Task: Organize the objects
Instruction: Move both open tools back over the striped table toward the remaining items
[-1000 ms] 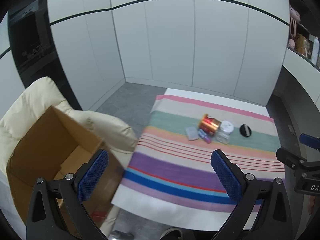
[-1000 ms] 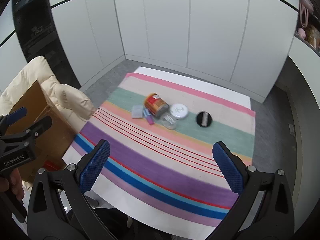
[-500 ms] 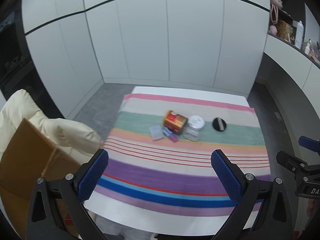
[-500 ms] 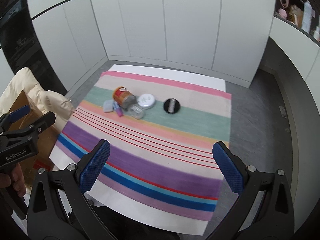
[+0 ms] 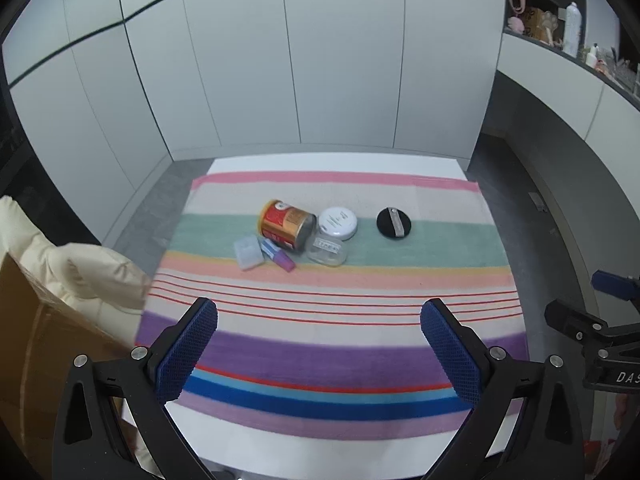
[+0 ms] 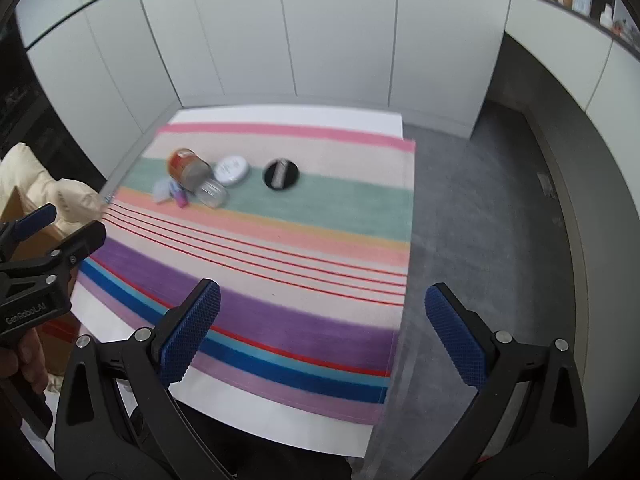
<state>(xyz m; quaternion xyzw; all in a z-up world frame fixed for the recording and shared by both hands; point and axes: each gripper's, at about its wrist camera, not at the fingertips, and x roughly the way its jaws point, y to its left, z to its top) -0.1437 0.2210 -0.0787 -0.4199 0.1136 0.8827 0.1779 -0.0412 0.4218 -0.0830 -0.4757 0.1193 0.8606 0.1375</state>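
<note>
Striped cloth (image 5: 328,320) covers the worktop (image 5: 336,160). Both hand-held grippers, left (image 5: 319,346) and right (image 6: 322,334), hover with fingers spread wide, empty. A tipped can (image 5: 286,224) lies well ahead of them.

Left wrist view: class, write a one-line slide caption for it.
Open left gripper above a striped cloth bearing a tipped red can, white jar, black disc and small cases.

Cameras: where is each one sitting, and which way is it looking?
Left wrist: on the left gripper, looking forward and down over the striped cloth at the red can; its open blue fingers and the right gripper show.
Right wrist: on the right gripper, further right, facing the same cloth; its open fingers, the left gripper and a hand show.
Shared: the cloth and the can.
</note>
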